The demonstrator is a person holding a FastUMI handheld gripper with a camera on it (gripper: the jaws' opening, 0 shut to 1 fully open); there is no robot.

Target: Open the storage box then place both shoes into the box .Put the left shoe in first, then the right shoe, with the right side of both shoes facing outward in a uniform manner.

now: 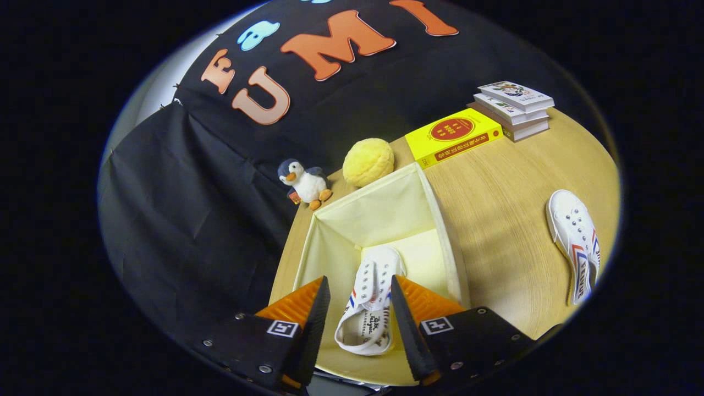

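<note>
An open cream fabric storage box [441,220] stands on the round wooden table. One white canvas shoe [369,300] with red and blue stripes lies inside it, toe pointing away from me. My gripper [359,279] hangs over the box's near side, its fingers either side of this shoe. A strip of box floor shows between the left finger and the shoe, so the jaws stand open around it. The second white shoe [575,242] lies on the table to the right of the box, its sole edge and striped side turned up.
A plush penguin [304,183] and a yellow plush ball [368,161] sit just beyond the box's far corner. A yellow book [454,136] and a stack of books [516,109] lie at the table's far side. Bare wooden tabletop [500,220] lies between the box and the second shoe.
</note>
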